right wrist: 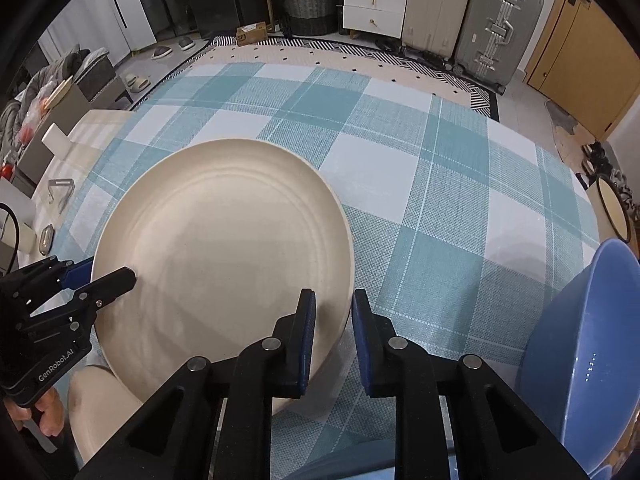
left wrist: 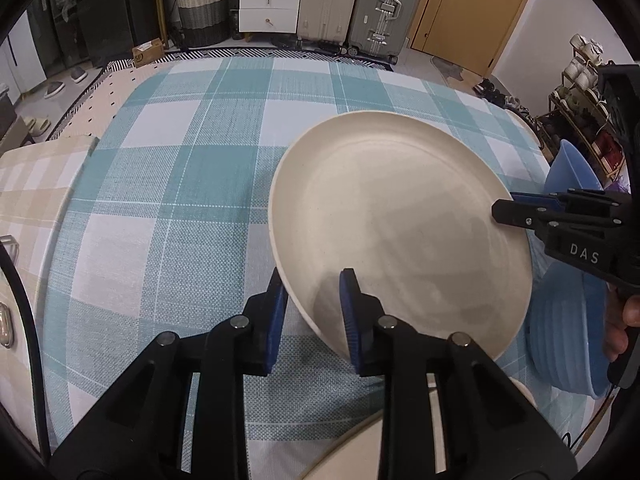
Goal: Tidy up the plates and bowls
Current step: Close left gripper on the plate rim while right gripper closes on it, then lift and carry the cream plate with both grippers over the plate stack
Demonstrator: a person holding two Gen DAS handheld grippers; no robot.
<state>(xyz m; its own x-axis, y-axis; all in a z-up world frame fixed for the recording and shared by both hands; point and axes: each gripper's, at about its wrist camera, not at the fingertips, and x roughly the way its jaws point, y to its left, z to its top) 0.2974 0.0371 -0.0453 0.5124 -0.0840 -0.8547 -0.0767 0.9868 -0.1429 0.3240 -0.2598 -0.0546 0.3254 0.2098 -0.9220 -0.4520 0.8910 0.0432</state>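
Both pairs of jaws are clamped on one cream plate (left wrist: 400,220) — the left gripper (left wrist: 312,308) pinches its left rim, the right gripper (right wrist: 332,332) the opposite rim. Held from two sides, the plate hangs tilted above the checked tablecloth (left wrist: 180,184), likely for steadiness. Blue bowls (right wrist: 584,344) wait at the right, another cream plate (right wrist: 96,412) below.

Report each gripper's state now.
Left gripper: shut on the plate rim.
Right gripper: shut on the same plate's rim.
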